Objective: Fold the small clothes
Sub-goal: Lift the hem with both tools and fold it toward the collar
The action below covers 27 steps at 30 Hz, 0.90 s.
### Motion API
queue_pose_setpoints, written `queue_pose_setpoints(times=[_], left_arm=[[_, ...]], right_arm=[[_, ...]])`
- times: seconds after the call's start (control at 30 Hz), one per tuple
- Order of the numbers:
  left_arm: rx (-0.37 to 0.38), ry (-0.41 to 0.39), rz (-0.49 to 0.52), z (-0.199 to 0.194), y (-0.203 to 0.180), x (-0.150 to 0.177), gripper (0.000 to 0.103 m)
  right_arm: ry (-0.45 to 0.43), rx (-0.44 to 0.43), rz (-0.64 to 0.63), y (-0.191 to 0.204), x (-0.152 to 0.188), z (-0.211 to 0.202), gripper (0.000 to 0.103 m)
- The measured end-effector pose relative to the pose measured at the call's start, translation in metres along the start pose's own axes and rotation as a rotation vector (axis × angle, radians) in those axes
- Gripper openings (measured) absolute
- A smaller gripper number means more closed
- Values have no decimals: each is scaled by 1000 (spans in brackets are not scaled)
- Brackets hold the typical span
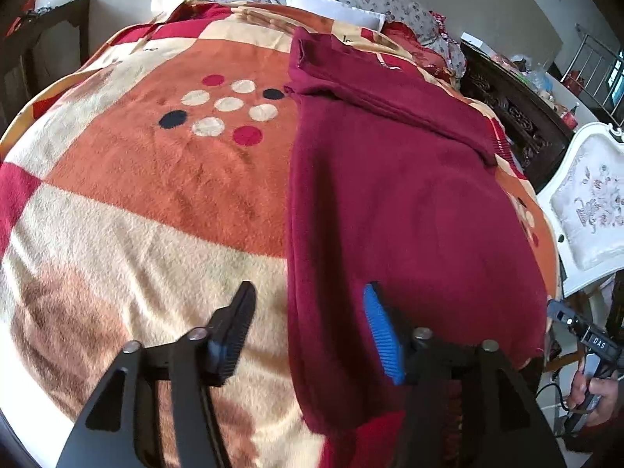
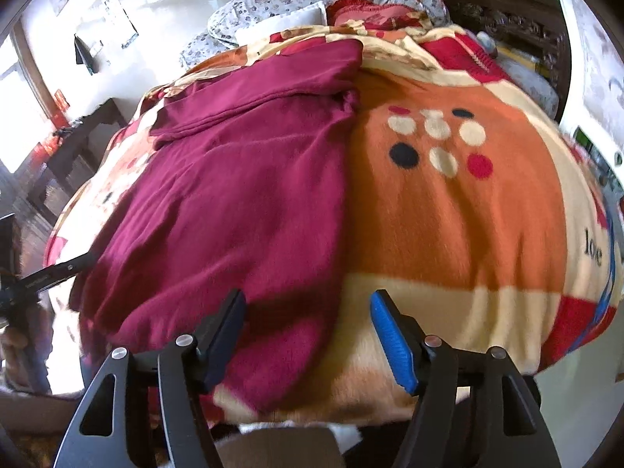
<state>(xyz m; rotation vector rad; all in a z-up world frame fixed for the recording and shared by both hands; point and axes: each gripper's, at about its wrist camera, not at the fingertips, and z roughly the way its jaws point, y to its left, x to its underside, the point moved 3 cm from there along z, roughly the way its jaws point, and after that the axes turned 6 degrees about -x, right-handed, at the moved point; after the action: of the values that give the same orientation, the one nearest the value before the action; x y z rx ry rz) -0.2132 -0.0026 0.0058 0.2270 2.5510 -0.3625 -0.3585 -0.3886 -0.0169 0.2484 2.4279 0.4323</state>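
**Entry: maroon garment, part-folded, both grippers off it — risks ahead**

Item. One maroon fleece garment (image 1: 409,202), laid lengthwise on the patterned blanket (image 1: 156,195) that covers the bed. In the left wrist view it fills the centre and right of the frame; in the right wrist view, the centre and left. A sleeve or upper part lies folded across its far end. The near hem hangs toward the bed's near edge.

Left gripper (image 1: 308,331). Fingers apart, nothing pinched. The blue pad sits over the garment's near left edge, the black pad over bare blanket; the folded edge runs between them, untouched as far as I can tell.

Right gripper (image 2: 308,331). Fingers apart, empty. The black pad is over the garment's near right edge, the blue pad over blanket.

Hazards, as I judge them:
- Blanket pile and fleece are both soft. A low pinch could catch blanket along with garment, and lifting would then drag the bedding.
- The left edge looks layered. Gripping only the top layer would peel the fold open.
- Uneven lift between my two hands would skew the next fold.
- The near hem overhangs; a careless tug could slide the whole piece off the bed.
- The right wrist view is slightly blurred, so edge position there is uncertain.
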Motion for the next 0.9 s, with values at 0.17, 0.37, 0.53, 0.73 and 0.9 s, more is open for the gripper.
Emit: queue_pose_setpoints(times=[0.17,0.37,0.53,0.73,0.9], left_arm=[[66,36,-9,3,-6,8,67],[77,52,-43,10,-4,11,70],[71,56,-43,9,-4,12,72],[68,60,-21,8,-8,15,73],[85,68,-19,9,-7,15,73]], right_arm=[[29,-89,40,-4,17,-5,71],[57,-187,52,5,30,6,71],[57,-234,48,9,31,12,71],[43,-251,51,9,29,16,71],[57,-216,-18,15,30,18,49]])
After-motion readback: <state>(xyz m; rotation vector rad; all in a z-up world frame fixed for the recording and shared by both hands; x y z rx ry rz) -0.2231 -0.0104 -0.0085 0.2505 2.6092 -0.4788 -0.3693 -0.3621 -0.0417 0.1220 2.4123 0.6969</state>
